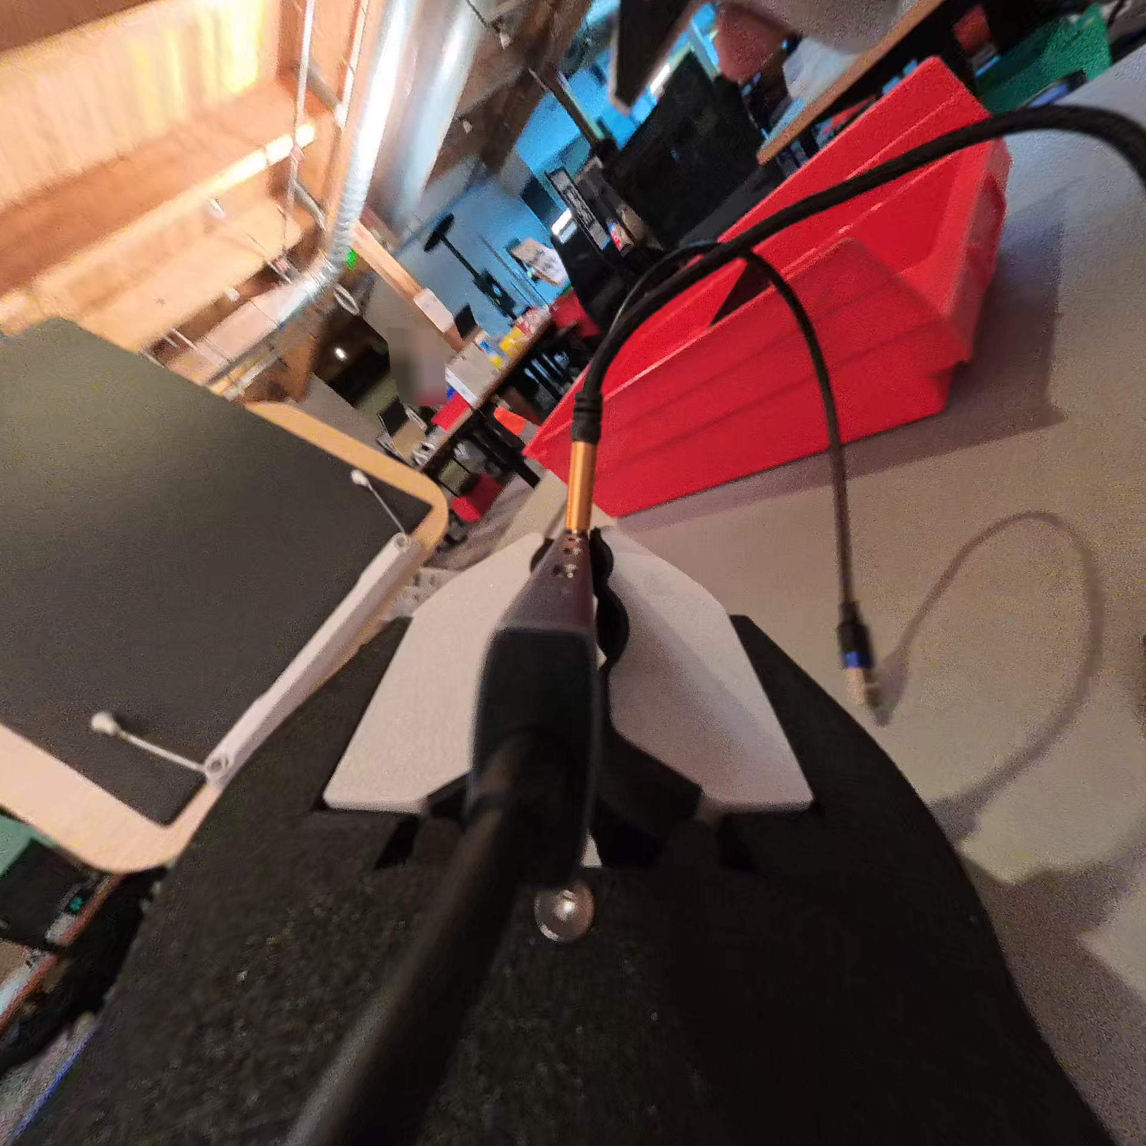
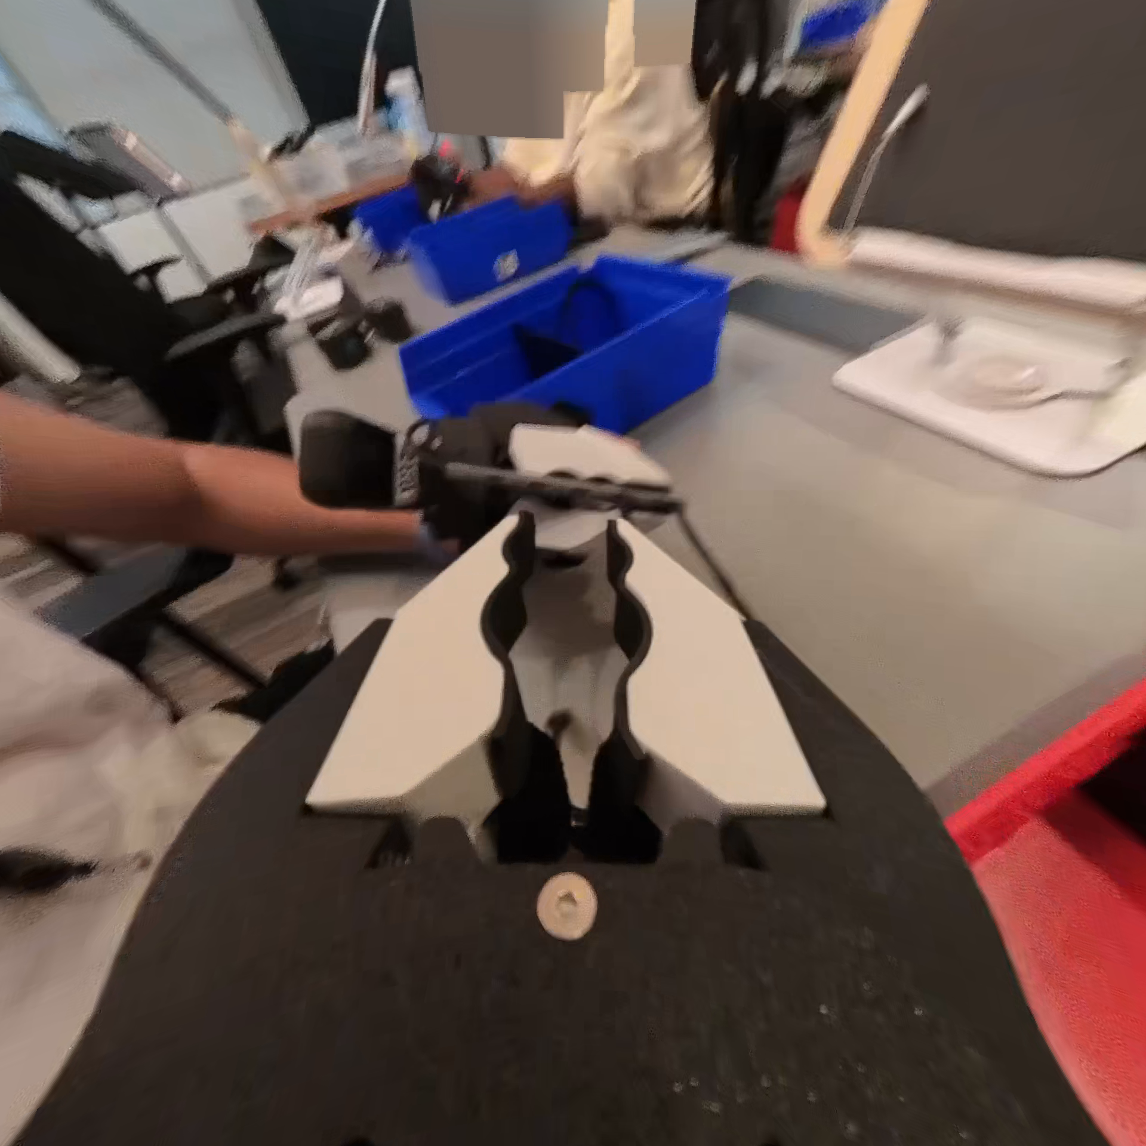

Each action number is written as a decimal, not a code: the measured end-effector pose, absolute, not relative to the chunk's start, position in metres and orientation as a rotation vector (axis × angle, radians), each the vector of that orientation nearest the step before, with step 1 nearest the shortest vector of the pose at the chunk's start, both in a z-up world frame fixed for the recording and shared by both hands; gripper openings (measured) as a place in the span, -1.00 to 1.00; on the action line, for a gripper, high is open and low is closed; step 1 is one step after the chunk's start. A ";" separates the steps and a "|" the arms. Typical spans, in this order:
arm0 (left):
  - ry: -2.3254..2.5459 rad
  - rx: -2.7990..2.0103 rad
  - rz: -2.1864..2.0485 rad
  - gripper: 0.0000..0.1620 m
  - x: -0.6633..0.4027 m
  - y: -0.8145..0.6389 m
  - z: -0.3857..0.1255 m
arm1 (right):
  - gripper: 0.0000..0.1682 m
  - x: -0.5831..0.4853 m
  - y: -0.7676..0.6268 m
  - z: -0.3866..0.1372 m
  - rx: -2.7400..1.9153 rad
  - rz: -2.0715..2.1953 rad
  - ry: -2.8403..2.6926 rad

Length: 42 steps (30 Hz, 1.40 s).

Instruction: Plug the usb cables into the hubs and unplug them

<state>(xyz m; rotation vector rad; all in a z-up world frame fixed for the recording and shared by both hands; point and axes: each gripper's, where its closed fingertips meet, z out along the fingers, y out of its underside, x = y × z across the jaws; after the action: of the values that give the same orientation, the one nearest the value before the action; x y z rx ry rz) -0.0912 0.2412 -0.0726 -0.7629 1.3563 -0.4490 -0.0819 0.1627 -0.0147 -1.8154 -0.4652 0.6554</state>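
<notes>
My left gripper (image 1: 583,539) is shut on a dark grey adapter (image 1: 546,670) that lies lengthwise between its white fingers. An orange metal plug (image 1: 580,487) sticks out of the adapter's far end. Its black cable (image 1: 806,347) arcs up and right, and its free connector (image 1: 852,651) with a blue ring hangs just above the grey table (image 1: 961,620). My right gripper (image 2: 567,527) is open and empty, held above the table. Just beyond its tips, the left gripper (image 2: 583,453) shows in a gloved hand, with the adapter (image 2: 558,487) held sideways.
A red bin (image 1: 837,322) stands on the table behind the plug and shows at the right gripper's lower right (image 2: 1054,868). Two blue bins (image 2: 651,372) (image 2: 490,248) stand farther off. A white monitor base (image 2: 992,397), a wood-framed dark divider (image 1: 155,527) and office chairs (image 2: 217,310) surround the table. Some 10 cm of space lies between my two pairs of fingers.
</notes>
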 end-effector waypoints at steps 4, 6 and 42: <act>1.359 -0.591 -0.382 -0.87 -0.068 0.231 -0.074 | -0.66 -0.073 0.184 -0.057 -1.899 0.396 -0.467; 1.377 -0.542 -0.345 -0.87 -0.063 0.227 -0.078 | -0.66 -0.079 0.188 -0.069 -1.929 0.398 -0.482; 1.549 -0.574 -0.529 -0.85 -0.076 0.200 -0.105 | -0.88 -0.097 0.186 -0.101 -1.968 0.507 -0.422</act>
<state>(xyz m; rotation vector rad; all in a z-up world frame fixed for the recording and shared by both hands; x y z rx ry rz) -0.0761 0.1999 -0.1052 -0.5743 1.5487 -0.5286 -0.0974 0.1861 -0.1006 -1.9678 -0.4218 0.5070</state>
